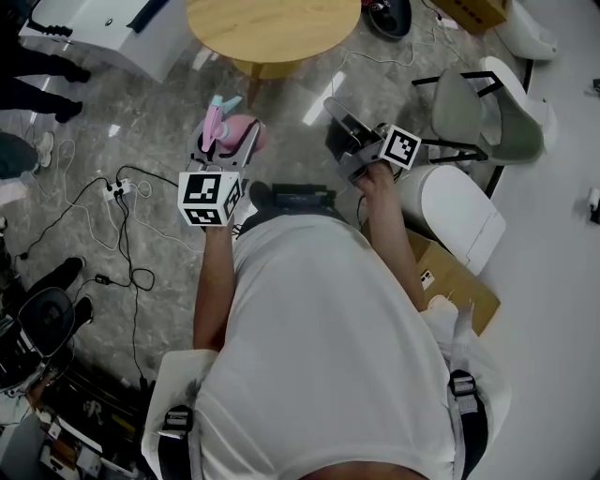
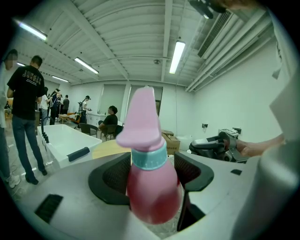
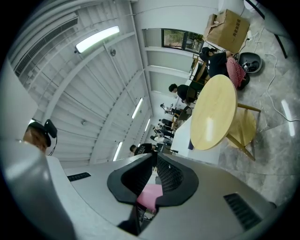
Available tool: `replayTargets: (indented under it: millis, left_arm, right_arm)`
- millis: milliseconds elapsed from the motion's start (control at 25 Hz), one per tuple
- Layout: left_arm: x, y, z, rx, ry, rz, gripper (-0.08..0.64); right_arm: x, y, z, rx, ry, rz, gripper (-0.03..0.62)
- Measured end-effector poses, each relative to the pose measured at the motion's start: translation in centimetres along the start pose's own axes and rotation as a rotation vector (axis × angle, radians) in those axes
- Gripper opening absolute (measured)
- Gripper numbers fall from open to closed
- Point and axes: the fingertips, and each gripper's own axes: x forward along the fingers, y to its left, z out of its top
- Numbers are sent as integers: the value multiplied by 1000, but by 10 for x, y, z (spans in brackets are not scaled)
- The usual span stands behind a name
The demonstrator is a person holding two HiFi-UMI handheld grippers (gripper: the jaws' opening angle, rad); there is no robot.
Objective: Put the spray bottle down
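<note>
The person's white-shirted torso (image 1: 328,347) fills the lower half of the head view. Both bare forearms reach forward from it, over a grey marbled floor (image 1: 150,112). The left forearm (image 1: 214,281) runs straight ahead. The right forearm (image 1: 398,234) angles inward from the shoulder, and its hand (image 1: 375,174) is wrapped round the tool's handle.

A round pale-wood tabletop (image 1: 272,28) stands beyond the two tools. A white curved-back chair (image 1: 455,211) and a flat brown cardboard box (image 1: 459,281) lie at the person's right. Black cables (image 1: 122,234) loop over the floor at the left.

The left tool (image 1: 232,141) is held level and points forward, with its marker cube (image 1: 208,197) on top nearest the body. Its black ribbed jaws are clamped against either side of the pink plastic spray bottle with a teal collar and pink nozzle head (image 2: 152,192). The bottle stands upright between them, in the air, short of the tabletop and well above the floor. The nozzle head rises above the jaws.

The right tool (image 1: 339,117) is raised beside it but apart from it, and is tilted toward the upper left. In the right gripper view its jaws meet at the tips, so it is closed. A slip of pink shows through the gap near their root, and I cannot tell what it is.
</note>
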Motion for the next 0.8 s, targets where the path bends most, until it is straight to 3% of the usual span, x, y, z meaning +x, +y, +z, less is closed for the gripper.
replayTargets:
  millis: [400, 800]
  left_arm:
    - [6, 29, 5, 7, -18, -46, 290]
    - [11, 32, 13, 9, -36, -69, 290]
  right_arm:
    - [21, -1, -13, -33, -10, -38, 20]
    - [20, 0, -12, -45, -22, -64, 20]
